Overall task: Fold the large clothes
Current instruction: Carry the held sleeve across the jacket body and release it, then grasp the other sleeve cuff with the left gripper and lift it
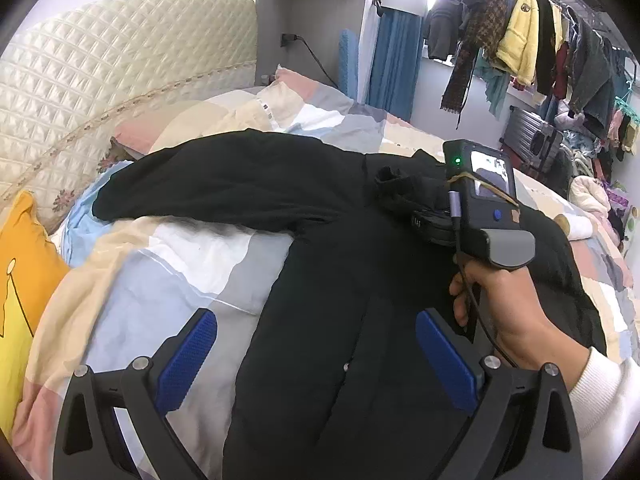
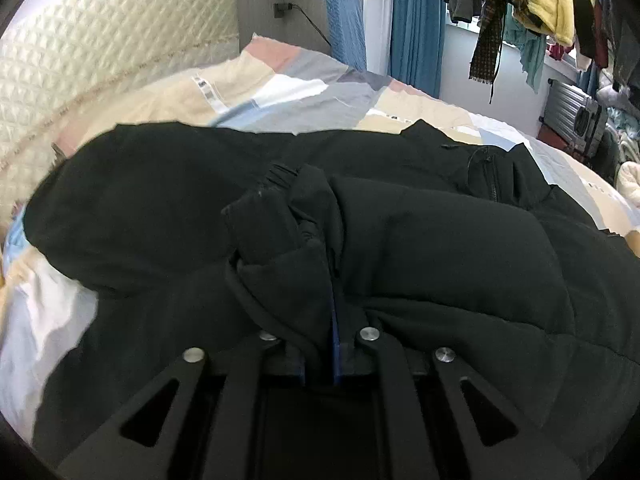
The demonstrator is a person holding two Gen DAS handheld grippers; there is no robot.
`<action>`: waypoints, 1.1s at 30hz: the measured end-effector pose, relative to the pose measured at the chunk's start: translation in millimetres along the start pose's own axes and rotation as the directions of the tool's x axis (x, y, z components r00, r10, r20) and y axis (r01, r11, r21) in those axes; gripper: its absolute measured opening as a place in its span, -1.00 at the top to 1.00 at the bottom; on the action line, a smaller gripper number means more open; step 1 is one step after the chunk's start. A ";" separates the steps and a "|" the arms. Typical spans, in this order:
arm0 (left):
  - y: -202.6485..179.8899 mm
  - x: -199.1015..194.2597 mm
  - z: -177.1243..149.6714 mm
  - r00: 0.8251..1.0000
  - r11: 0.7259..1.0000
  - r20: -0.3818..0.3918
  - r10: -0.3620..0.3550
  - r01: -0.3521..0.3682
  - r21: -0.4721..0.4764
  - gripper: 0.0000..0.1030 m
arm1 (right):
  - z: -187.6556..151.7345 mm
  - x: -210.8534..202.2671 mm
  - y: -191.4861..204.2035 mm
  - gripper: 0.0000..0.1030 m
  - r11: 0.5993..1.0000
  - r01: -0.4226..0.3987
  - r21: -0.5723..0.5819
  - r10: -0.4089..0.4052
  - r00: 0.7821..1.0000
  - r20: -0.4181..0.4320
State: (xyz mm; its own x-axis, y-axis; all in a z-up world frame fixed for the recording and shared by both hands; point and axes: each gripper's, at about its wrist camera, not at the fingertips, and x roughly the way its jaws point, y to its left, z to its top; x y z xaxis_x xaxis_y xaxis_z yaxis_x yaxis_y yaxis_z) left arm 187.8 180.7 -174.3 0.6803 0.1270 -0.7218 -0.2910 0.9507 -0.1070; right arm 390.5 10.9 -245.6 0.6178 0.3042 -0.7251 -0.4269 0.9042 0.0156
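A large black padded jacket (image 1: 360, 280) lies spread across a bed covered by a patchwork quilt of cream, grey, pale blue and pink panels (image 1: 168, 264), with one sleeve (image 1: 208, 184) stretched out toward the cream quilted headboard (image 1: 100, 72). The left gripper (image 1: 316, 356) hangs above the jacket's lower body with its jaws spread wide, the blue ribbed pads (image 1: 188, 356) clear of the cloth and holding nothing. In the left wrist view the right gripper (image 1: 480, 204), a dark handheld unit with a small lit screen and a green light, sits over the jacket's upper part, held by the person's right hand (image 1: 504, 304) in a white knit cuff. In the right wrist view the right gripper (image 2: 320, 336) has its jaws pressed together, pinching a bunched fold of the black jacket (image 2: 400, 240) near a ribbed cuff (image 2: 280, 176); a thin strip of blue pad shows between the cloth. The zipped collar (image 2: 492, 176) lies farther off on the right. A yellow and orange pillow (image 1: 20, 280) rests at the left edge of the bed. Beyond the bed hang blue curtains (image 1: 394, 64) and a crowded rack of clothes (image 1: 540, 48), with a grey ribbed suitcase (image 1: 532, 140) below it.
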 end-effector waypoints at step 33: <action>-58.4 -232.1 8.1 0.970 0.994 0.233 -0.073 0.053 0.094 -0.96 | -37.1 -346.1 -37.4 -0.69 0.985 -0.129 0.118 0.096 0.962 0.254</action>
State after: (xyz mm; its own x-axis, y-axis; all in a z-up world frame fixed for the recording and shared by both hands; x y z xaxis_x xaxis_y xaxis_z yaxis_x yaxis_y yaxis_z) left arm 52.3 98.0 5.0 0.8380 0.1195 -0.5325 -0.1904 0.9784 -0.0800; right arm 168.1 -139.3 -20.7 0.7216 0.4557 -0.5211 -0.4225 0.8862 0.1900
